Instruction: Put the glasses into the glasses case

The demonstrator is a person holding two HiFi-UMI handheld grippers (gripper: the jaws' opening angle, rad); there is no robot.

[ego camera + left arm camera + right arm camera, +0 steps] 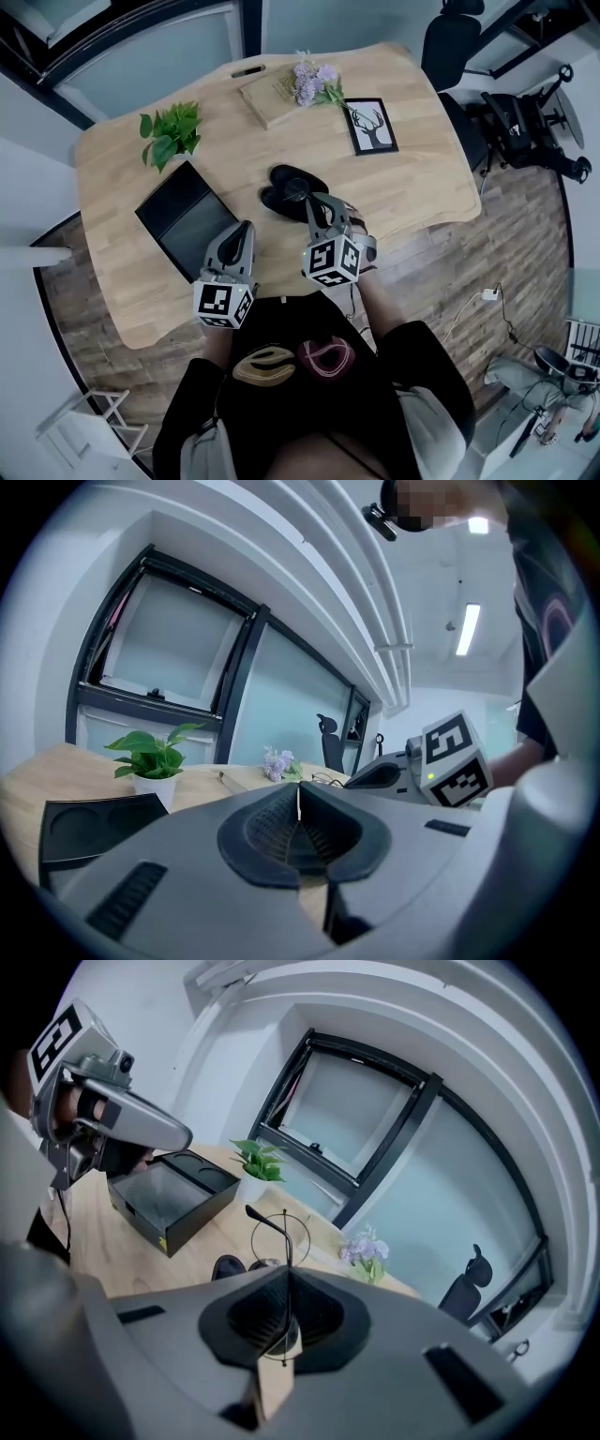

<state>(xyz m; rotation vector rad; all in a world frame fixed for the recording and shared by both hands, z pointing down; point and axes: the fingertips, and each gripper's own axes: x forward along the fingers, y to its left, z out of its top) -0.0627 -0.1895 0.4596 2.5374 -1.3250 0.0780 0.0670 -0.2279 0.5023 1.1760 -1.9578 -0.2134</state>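
The black glasses case (284,190) lies open in the middle of the wooden table (412,169), showing two dark halves. My right gripper (317,202) hangs just over its right side, shut on the thin wire-framed glasses (279,1234). In the right gripper view one round lens rim and a dark temple arm stick up past the closed jaws, and a part of the case (228,1267) shows below them. To the left, my left gripper (246,231) is shut and empty; in the left gripper view (299,803) its pads meet with nothing between them.
A black square tray (187,217) lies just left of the left gripper. A small green plant (171,133) stands behind it. At the far side are a wooden board with purple flowers (314,82) and a framed deer picture (371,126). An office chair (452,42) stands beyond the table.
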